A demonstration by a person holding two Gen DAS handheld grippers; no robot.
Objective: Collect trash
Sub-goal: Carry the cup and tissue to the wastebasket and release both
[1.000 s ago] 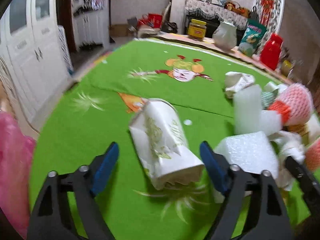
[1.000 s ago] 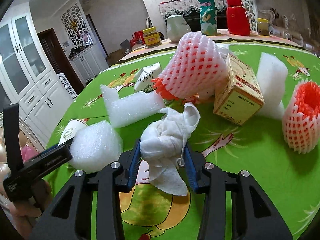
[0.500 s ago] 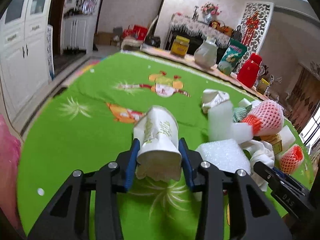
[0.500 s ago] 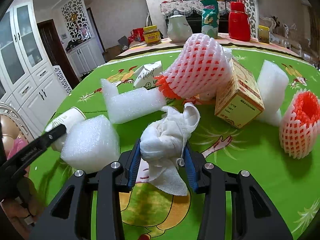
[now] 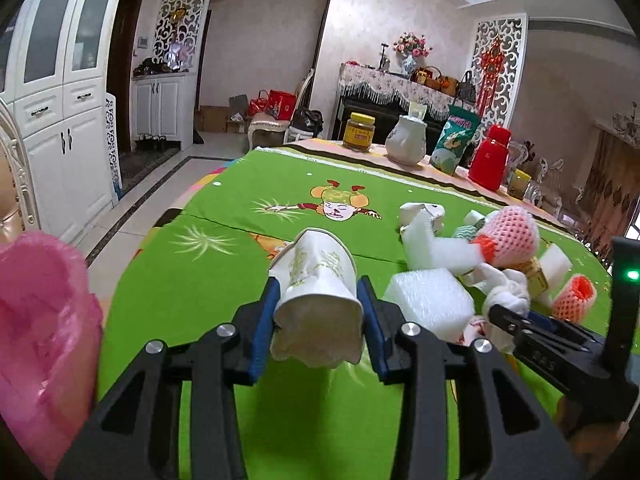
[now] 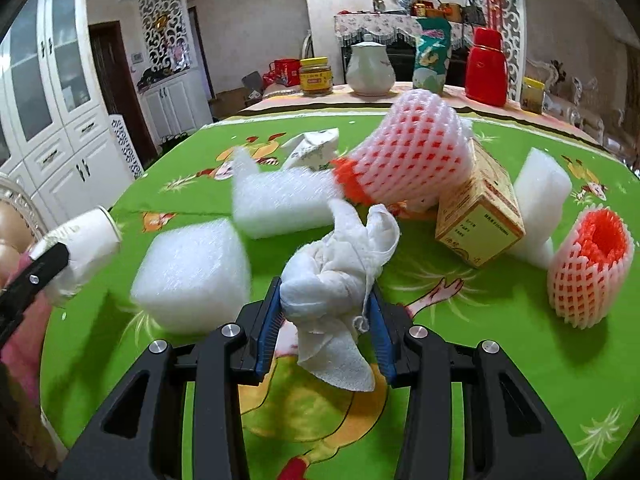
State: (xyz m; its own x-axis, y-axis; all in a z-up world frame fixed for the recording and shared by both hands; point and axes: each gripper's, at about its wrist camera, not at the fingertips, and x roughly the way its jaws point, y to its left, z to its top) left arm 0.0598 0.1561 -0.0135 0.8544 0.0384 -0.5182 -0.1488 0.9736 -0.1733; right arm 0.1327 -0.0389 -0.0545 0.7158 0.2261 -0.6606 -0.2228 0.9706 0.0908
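Observation:
My left gripper [image 5: 318, 308] is shut on a crumpled white paper cup [image 5: 316, 296] with green print, held above the green tablecloth [image 5: 224, 280]. The cup also shows at the left of the right wrist view [image 6: 86, 240]. My right gripper [image 6: 324, 316] is shut on a crumpled white tissue [image 6: 340, 280]. A pink trash bag [image 5: 40, 332] stands open at the left, beside the table edge.
More trash lies on the cloth: white foam blocks [image 6: 192, 276] [image 6: 280, 200], pink and orange fruit nets [image 6: 412, 152] [image 6: 588, 268], a yellow carton [image 6: 480, 216], a folded paper box [image 6: 312, 148]. A jar [image 5: 360, 132], jug, snack bag and red flask stand at the far edge.
My left gripper closed on the paper cup and lifted it off the cloth. My right gripper has kept hold of the tissue and shifted slightly.

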